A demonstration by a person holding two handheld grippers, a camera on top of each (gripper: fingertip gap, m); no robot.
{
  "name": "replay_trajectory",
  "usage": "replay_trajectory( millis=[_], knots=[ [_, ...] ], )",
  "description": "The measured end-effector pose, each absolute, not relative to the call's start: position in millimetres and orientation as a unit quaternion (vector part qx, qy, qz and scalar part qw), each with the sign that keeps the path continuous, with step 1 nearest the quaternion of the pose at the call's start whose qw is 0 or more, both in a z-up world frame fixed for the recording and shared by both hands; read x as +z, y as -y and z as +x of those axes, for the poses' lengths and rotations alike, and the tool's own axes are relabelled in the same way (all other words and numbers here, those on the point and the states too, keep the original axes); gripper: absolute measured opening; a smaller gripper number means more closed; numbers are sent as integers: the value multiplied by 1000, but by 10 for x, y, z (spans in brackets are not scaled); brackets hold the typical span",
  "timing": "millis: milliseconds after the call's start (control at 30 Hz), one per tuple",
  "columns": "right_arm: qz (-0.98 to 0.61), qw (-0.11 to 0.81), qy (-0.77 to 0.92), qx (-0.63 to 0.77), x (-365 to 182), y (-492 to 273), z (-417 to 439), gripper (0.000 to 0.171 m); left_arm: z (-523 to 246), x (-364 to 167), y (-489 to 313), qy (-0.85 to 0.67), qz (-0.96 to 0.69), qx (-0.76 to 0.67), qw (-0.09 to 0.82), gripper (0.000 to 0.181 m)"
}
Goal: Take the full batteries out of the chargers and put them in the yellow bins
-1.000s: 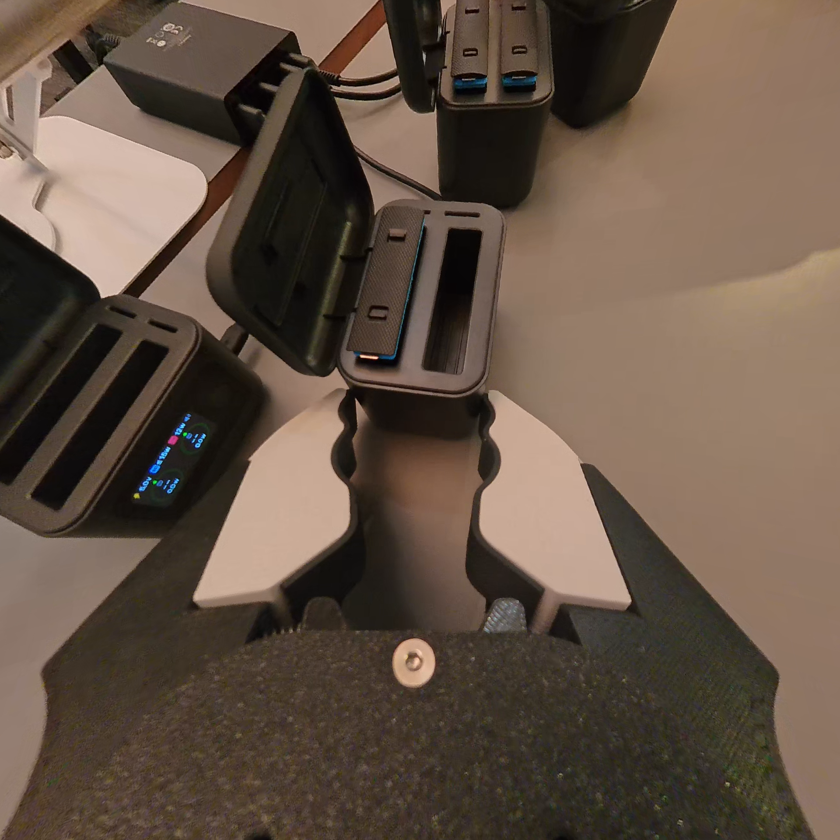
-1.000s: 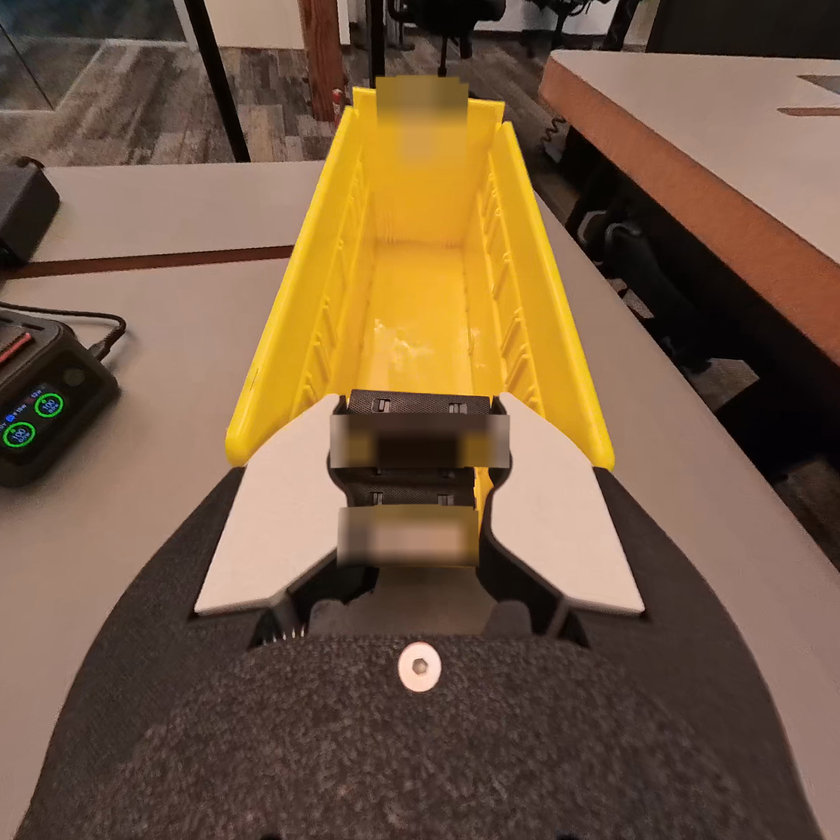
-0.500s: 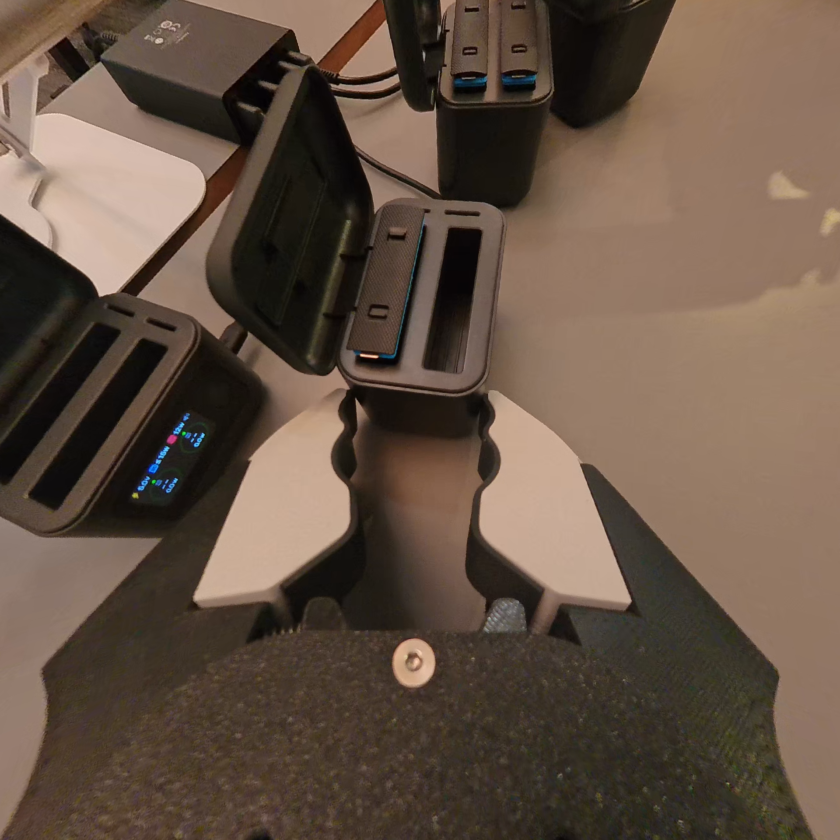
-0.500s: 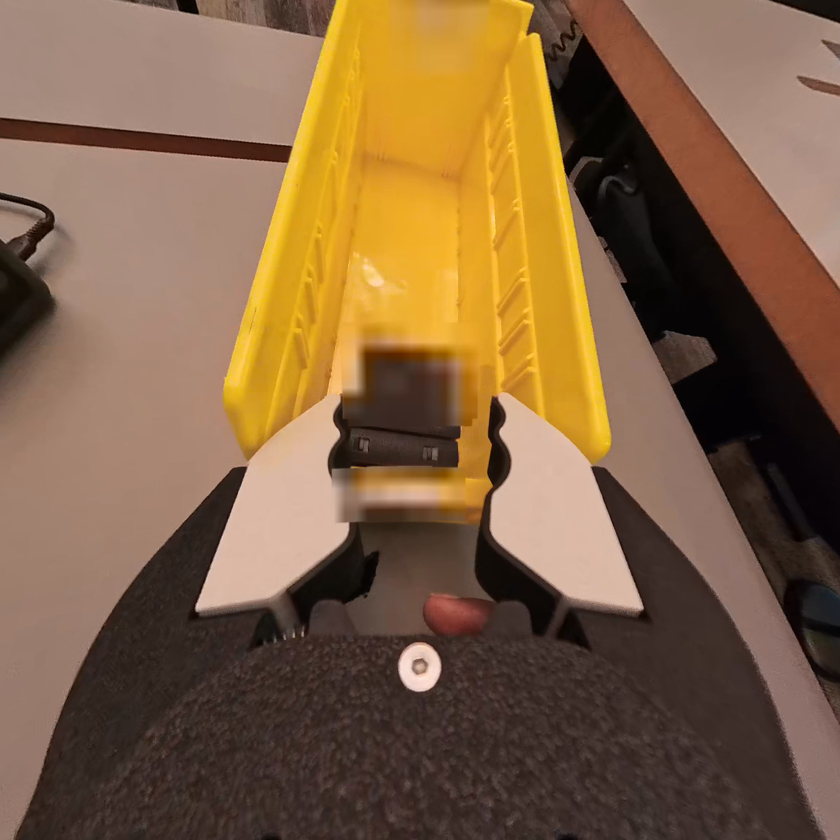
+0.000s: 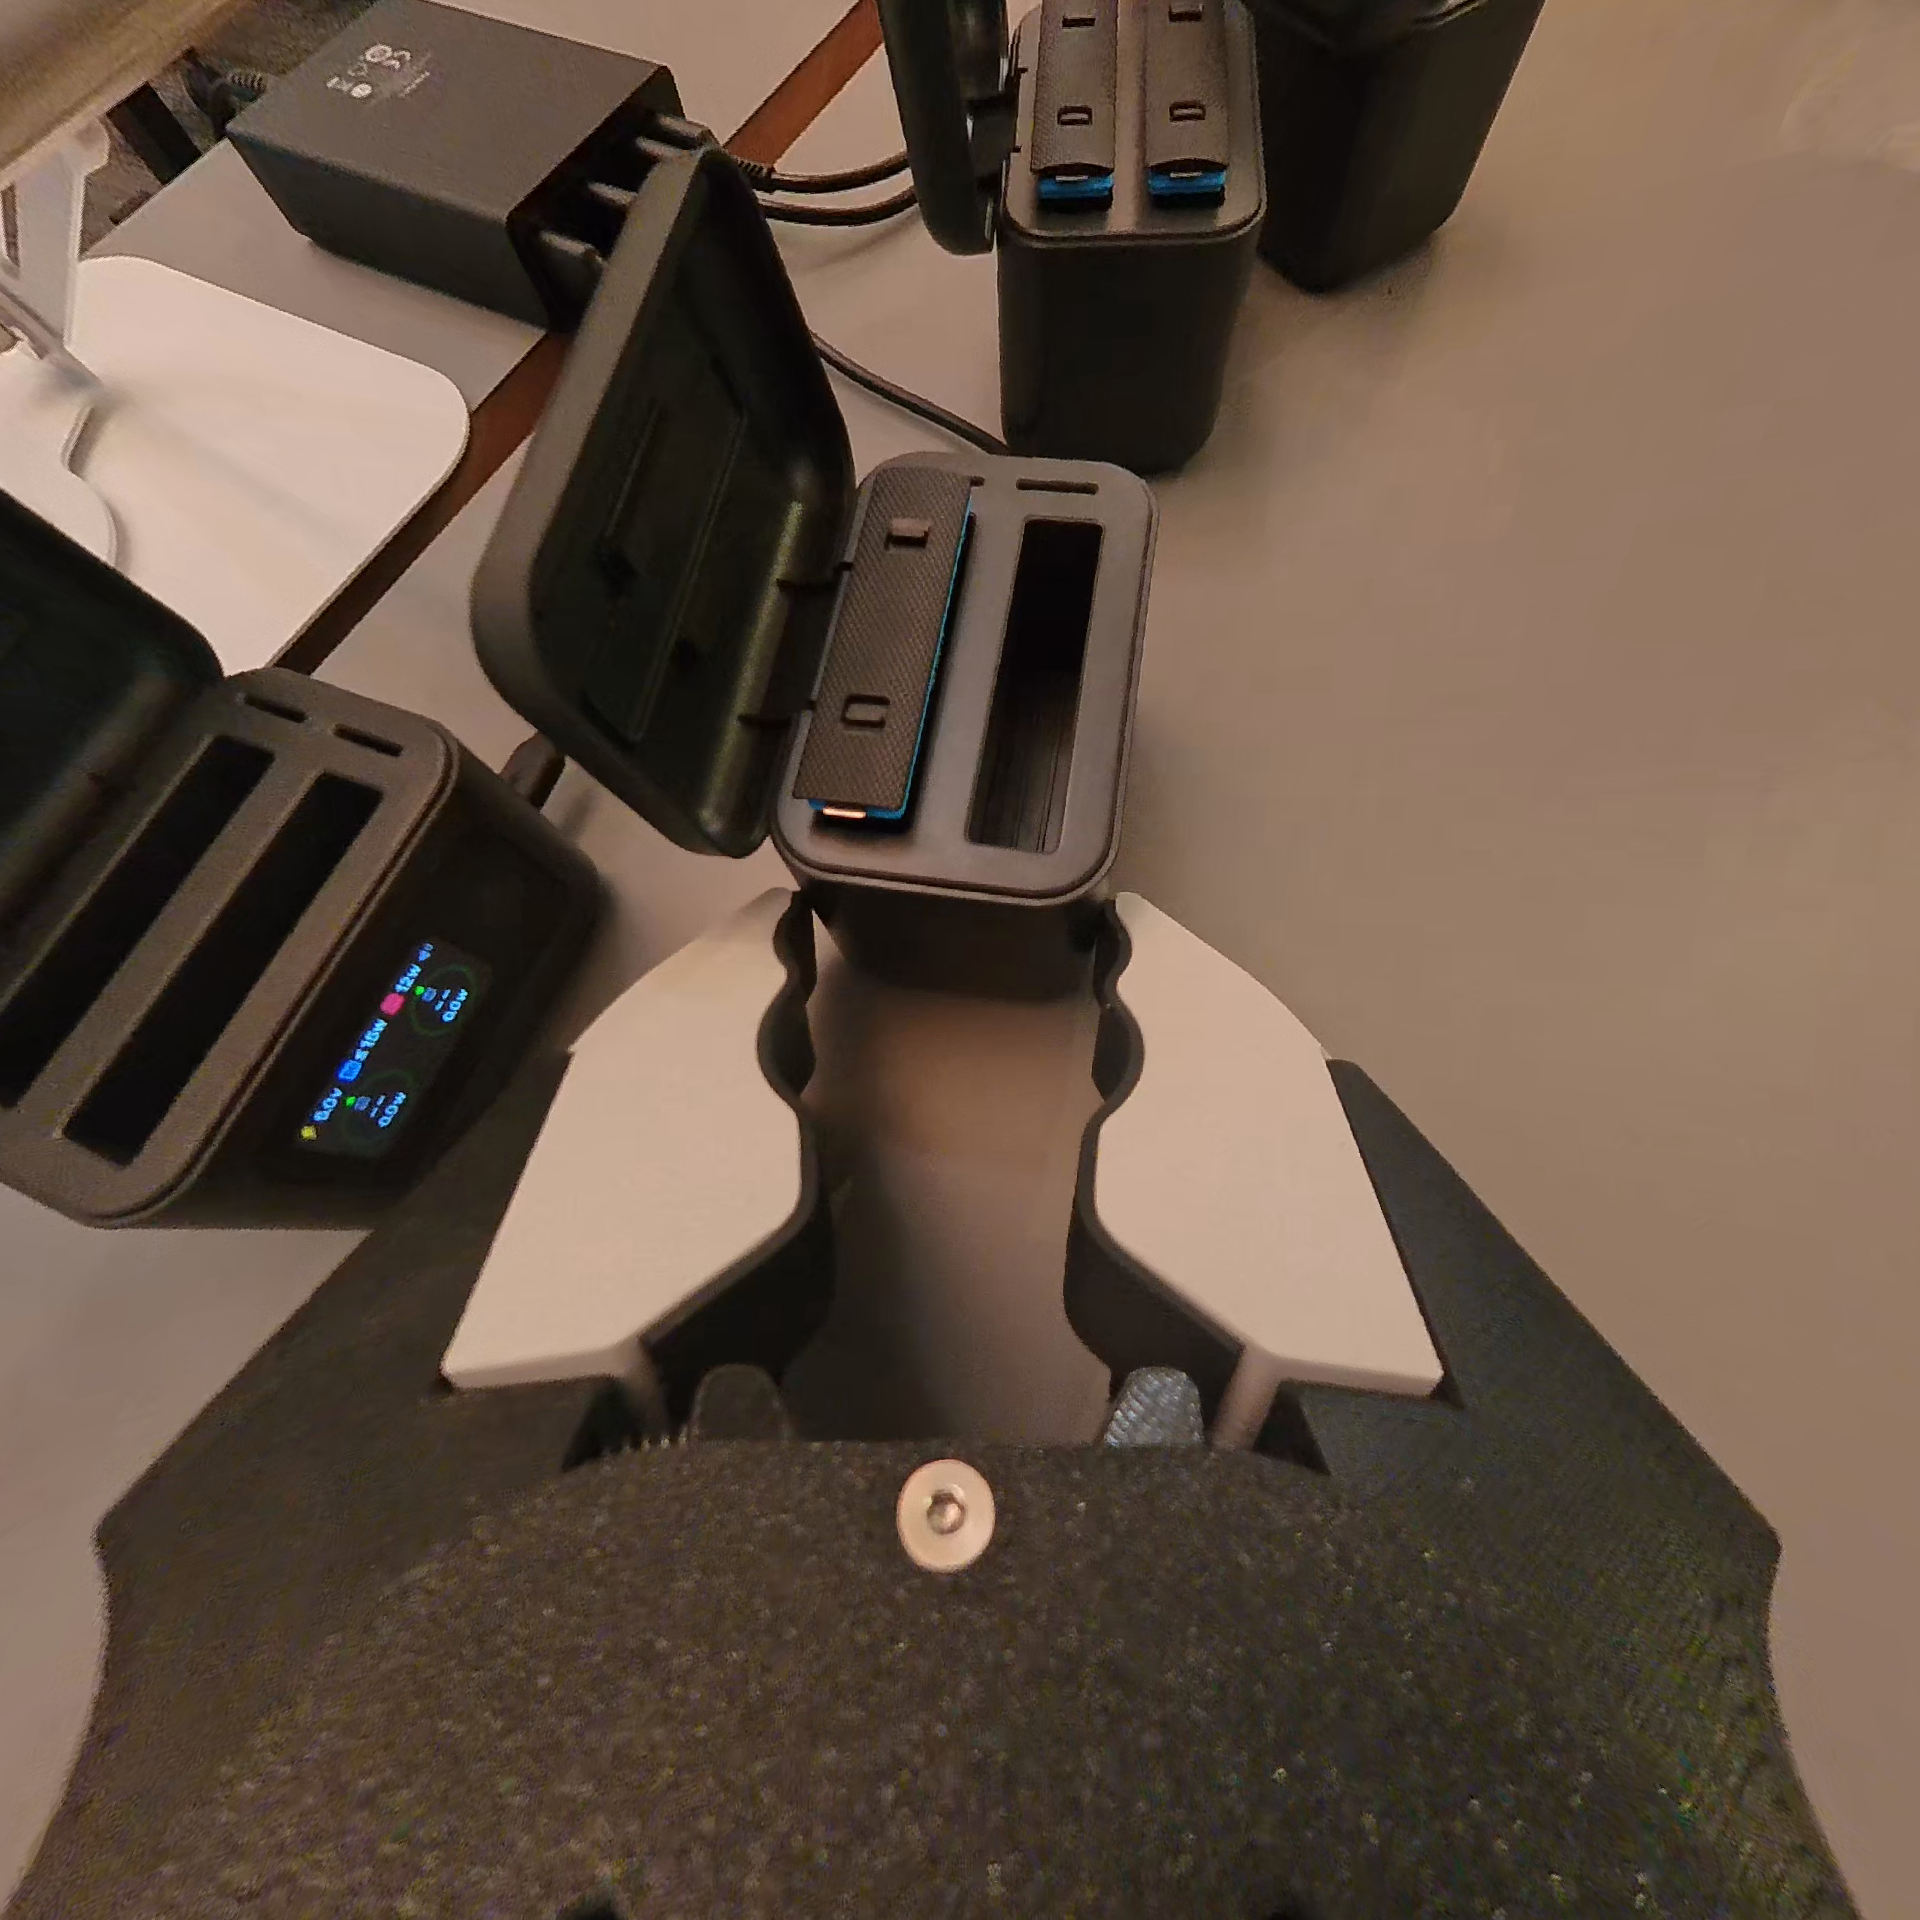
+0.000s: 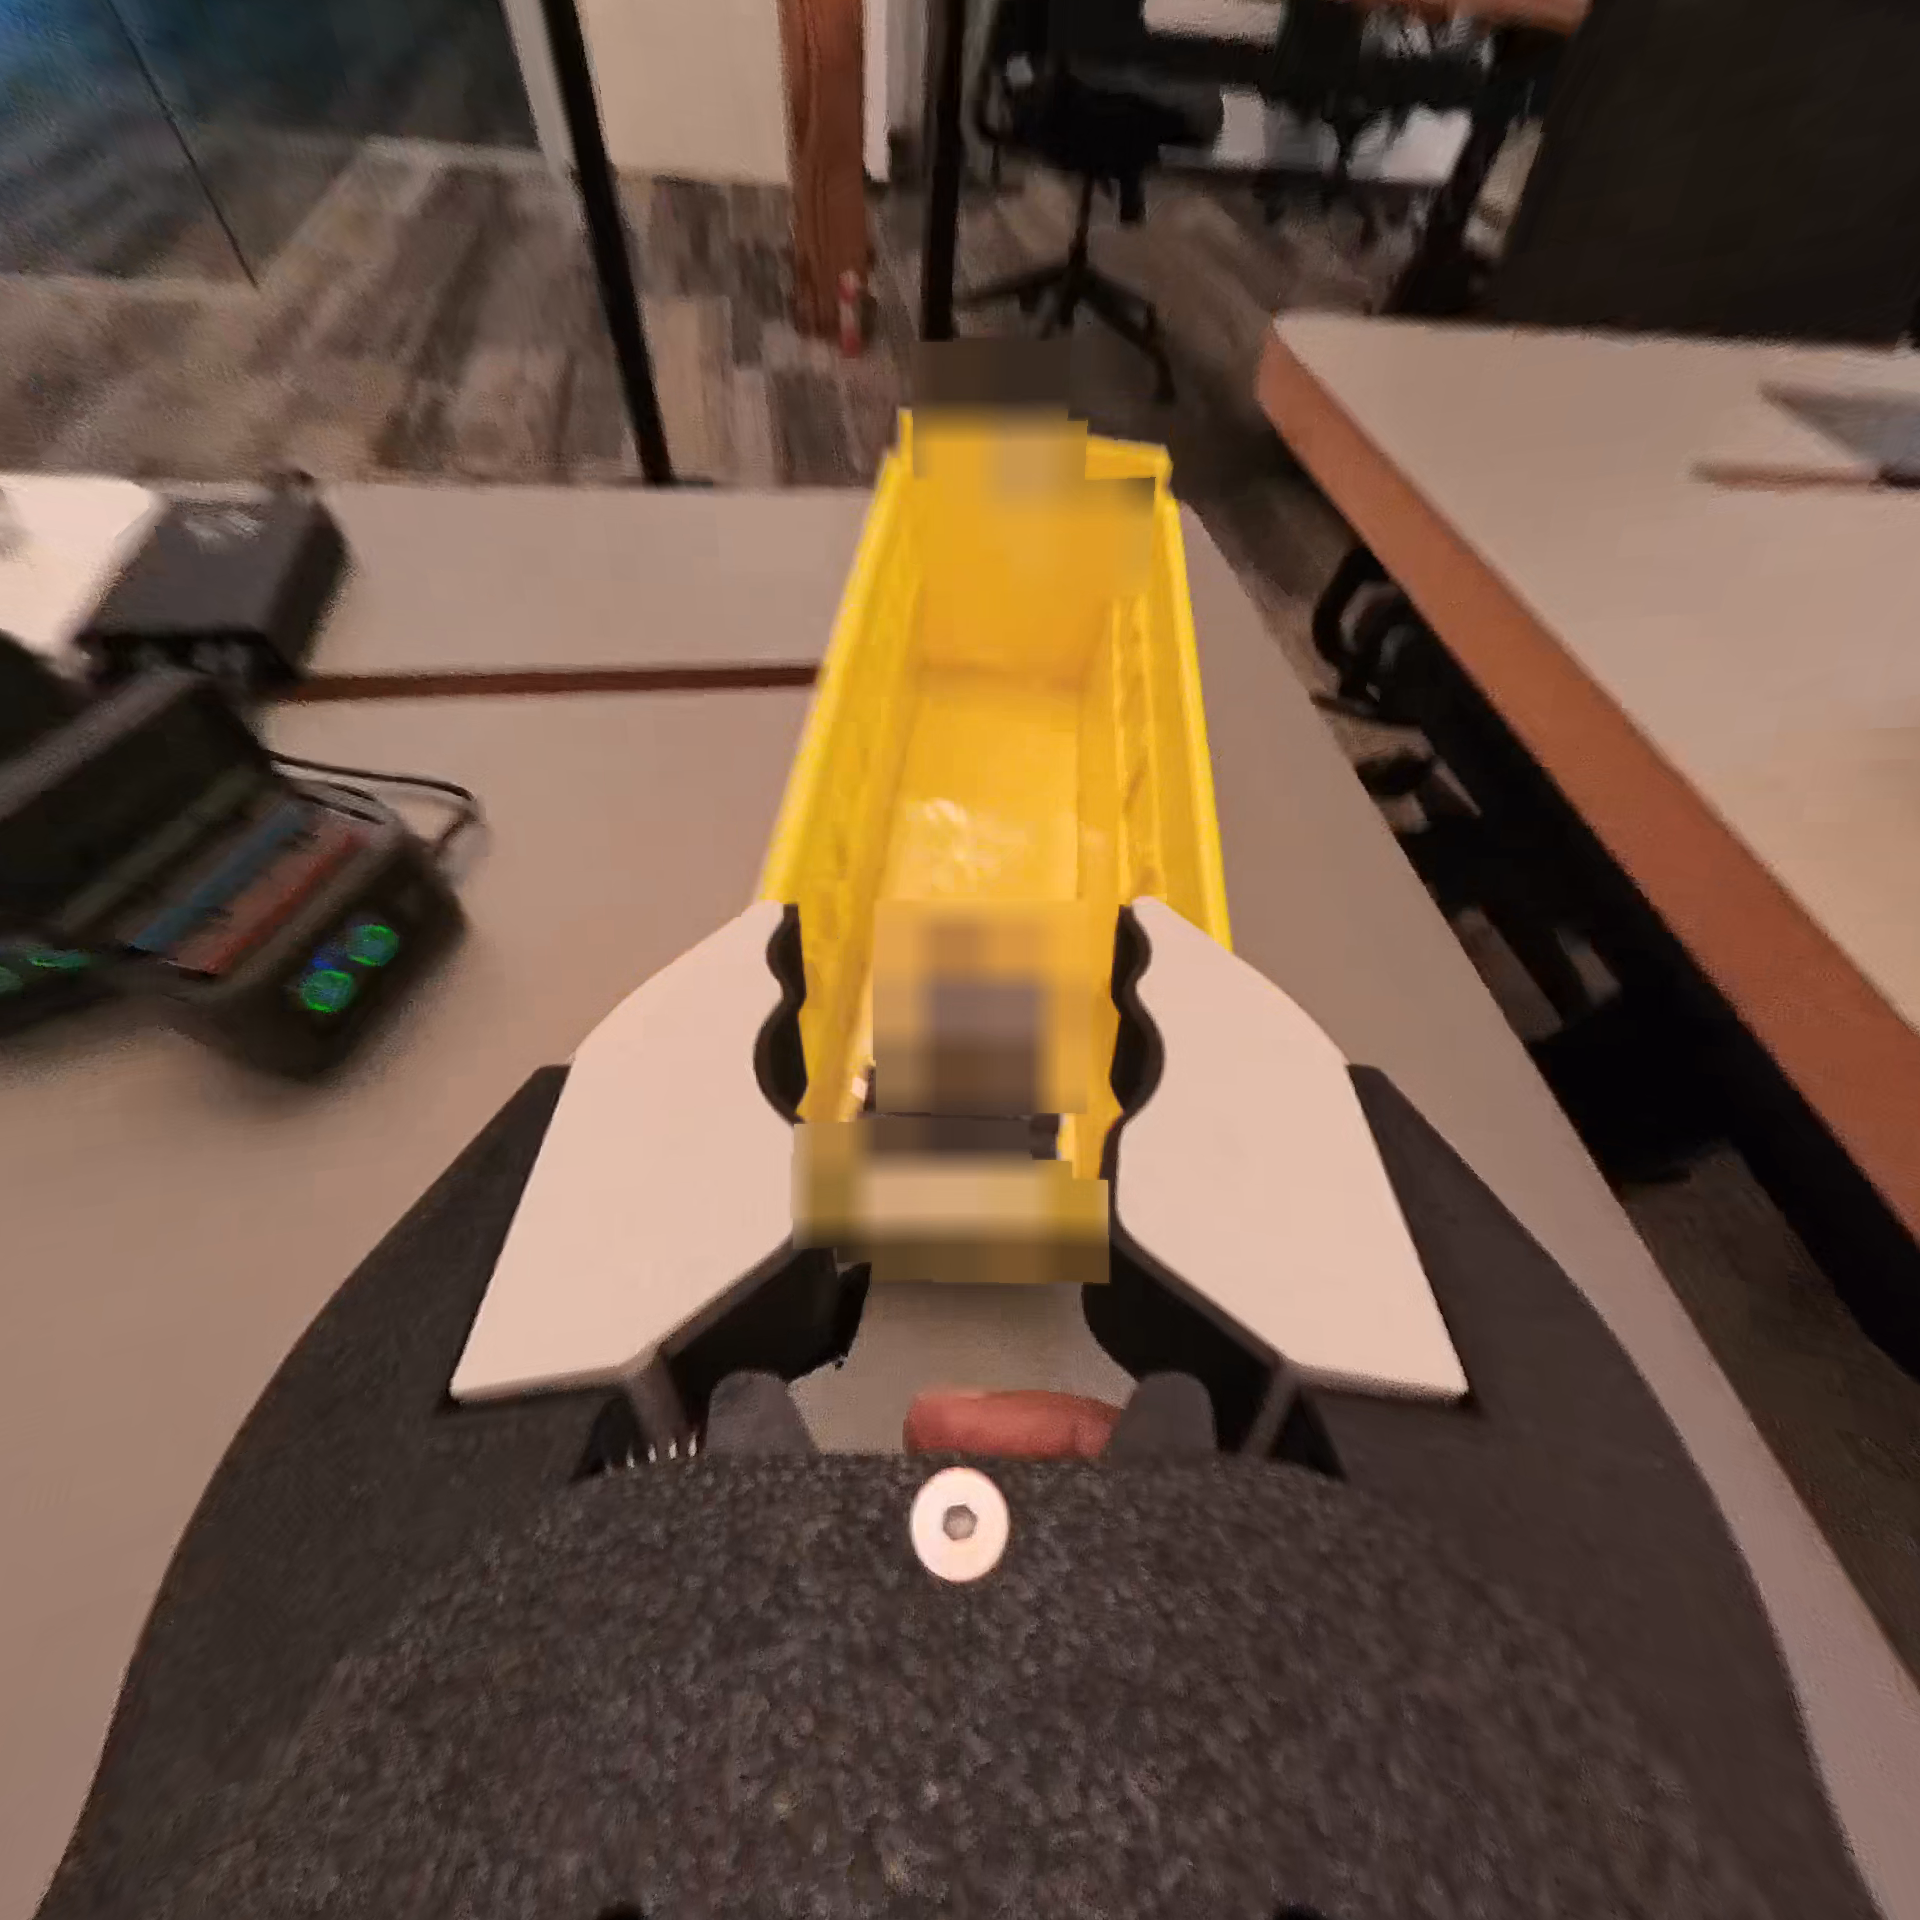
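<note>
In the left wrist view my left gripper (image 5: 951,930) is shut on the lower body of a black charger (image 5: 966,873). Its lid (image 5: 665,520) stands open. One battery (image 5: 883,665) with a blue edge sits in its left slot. The right slot (image 5: 1039,675) is empty. In the right wrist view my right gripper (image 6: 956,935) is open and empty, above the near end of the long yellow bin (image 6: 1195,727). A black battery (image 6: 966,1132) lies inside the bin's near end, partly under a blurred patch.
A second open charger (image 5: 208,935) with two empty slots and a lit screen stands on the left. A farther charger (image 5: 1132,260) holds two batteries. A black power hub (image 5: 436,135) with cables and a white stand base (image 5: 239,447) lie behind. The right wrist view shows chargers (image 6: 260,914) at left and the table edge to the bin's right. Measured from the fingertips, the black power hub (image 5: 436,135) is 25 cm or so from the left gripper and 40 cm from the right. It is also in sight in the right wrist view (image 6: 167,571).
My right gripper opened and let the battery drop into the yellow bin, then drew back and tilted up. The left gripper has kept its hold on the charger without moving.
</note>
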State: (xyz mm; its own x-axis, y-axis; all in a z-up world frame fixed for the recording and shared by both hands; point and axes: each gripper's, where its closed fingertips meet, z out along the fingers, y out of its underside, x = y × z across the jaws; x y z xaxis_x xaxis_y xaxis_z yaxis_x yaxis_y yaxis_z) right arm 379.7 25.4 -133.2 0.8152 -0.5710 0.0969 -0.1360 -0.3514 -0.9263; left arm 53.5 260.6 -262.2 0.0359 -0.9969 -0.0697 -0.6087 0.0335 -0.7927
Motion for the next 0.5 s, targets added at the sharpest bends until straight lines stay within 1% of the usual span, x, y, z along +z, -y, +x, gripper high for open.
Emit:
replay_trajectory(
  millis=[133, 233, 300, 400, 500],
  knots=[
    [-796, 571, -123, -156, -957, -664, 3139, 56, 534, -2621, -2608, -633, -634, -285, 340, 52],
    [-807, 581, -43, -94, -913, -1080, 2474, 51, 534, -2621, -2609, -633, -634, -284, 341, 52],
    [-816, 576, -7, -56, -998, -1364, 2054, 52, 534, -2621, -2609, -633, -634, -284, 342, 52],
    [-838, 545, 25, -12, -1286, -1764, 1508, 66, 532, -2620, -2611, -633, -634, -281, 344, 52],
    [-860, 508, 32, 33, -1644, -2109, 1075, 72, 531, -2621, -2611, -634, -634, -280, 344, 52]
  ],
)
